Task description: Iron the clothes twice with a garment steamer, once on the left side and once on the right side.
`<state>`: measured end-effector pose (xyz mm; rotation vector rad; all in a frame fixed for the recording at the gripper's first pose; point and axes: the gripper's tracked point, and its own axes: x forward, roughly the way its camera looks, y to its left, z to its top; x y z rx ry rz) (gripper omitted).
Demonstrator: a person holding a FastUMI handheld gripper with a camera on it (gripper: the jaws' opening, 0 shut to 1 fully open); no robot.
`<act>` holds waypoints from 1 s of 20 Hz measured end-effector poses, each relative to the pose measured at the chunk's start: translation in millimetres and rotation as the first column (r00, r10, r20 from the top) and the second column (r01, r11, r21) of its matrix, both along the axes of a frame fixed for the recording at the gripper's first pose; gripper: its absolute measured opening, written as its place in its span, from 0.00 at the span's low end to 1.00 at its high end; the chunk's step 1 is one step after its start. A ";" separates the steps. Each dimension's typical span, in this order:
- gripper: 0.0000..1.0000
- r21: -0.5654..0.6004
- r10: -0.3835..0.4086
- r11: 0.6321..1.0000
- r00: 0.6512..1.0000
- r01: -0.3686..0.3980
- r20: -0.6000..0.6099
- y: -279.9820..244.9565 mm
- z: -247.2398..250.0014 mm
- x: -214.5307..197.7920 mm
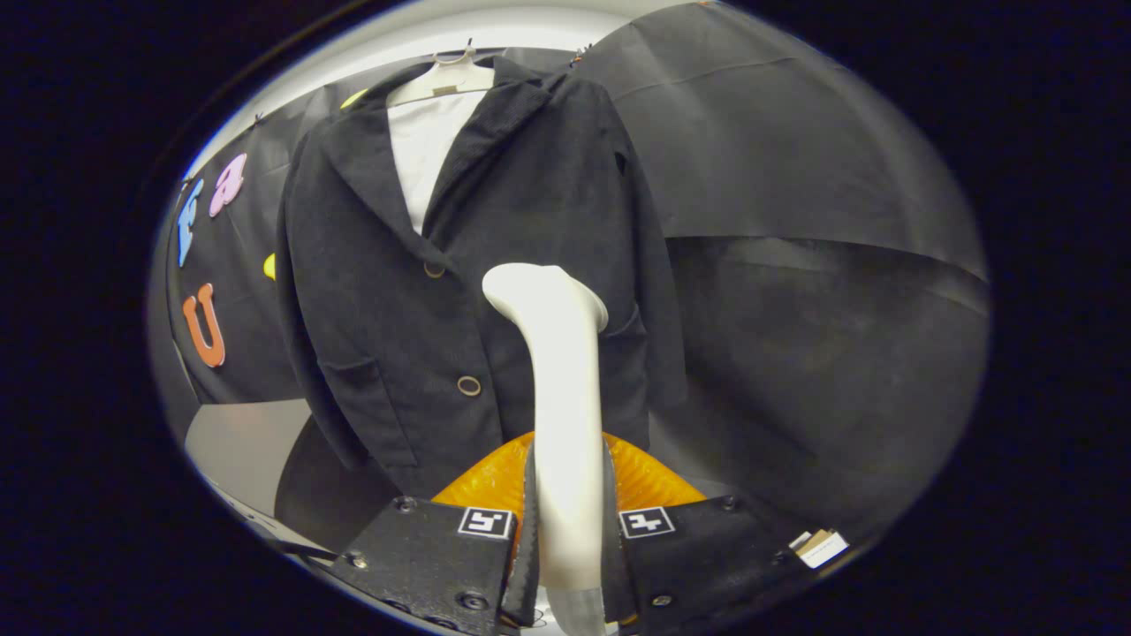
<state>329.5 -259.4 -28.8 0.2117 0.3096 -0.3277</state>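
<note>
The gripper point(570, 530) has its two fingers point(528, 539) clamped on the white handle of a garment steamer point(561, 415), one finger pressing on each side of the handle's lower part. The steamer stands nearly upright between the fingers, and its rounded head bends over toward the left at the top, reaching up in front of the clothes. Just behind the handle, between and slightly beyond the fingers, an orange ribbed piece point(649, 481) spreads out on both sides. The garment is a dark coat point(495, 230) hanging on a pale hanger point(442, 79) beyond the fingers, facing the camera, with its lapels open over a white lining or shirt point(424, 150). Two round buttons show down its front: the upper button point(434, 269) just below the lapels and the lower button point(468, 385) beside the steamer's handle, to its left. A flap pocket point(353, 371) sits on the coat's left-hand panel as seen, and the steamer's head lies over the other panel, near the coat's middle; whether the head touches the fabric cannot be told. Black cloth point(795, 221) hangs behind and beside the coat. A grey counter point(239, 450) shows below the coat's hem, off to the left of the fingers.
</note>
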 end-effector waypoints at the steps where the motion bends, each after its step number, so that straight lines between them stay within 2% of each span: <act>1: 0.31 0.000 0.002 1.000 1.000 -0.002 -0.008 2.7 -7.2 -7.6; 10: 0.31 0.043 0.025 0.999 0.995 -0.021 -0.094 22.8 -58.8 -20.0; 20: 0.31 0.102 0.017 0.995 0.986 0.000 -0.164 32.6 -97.7 -27.0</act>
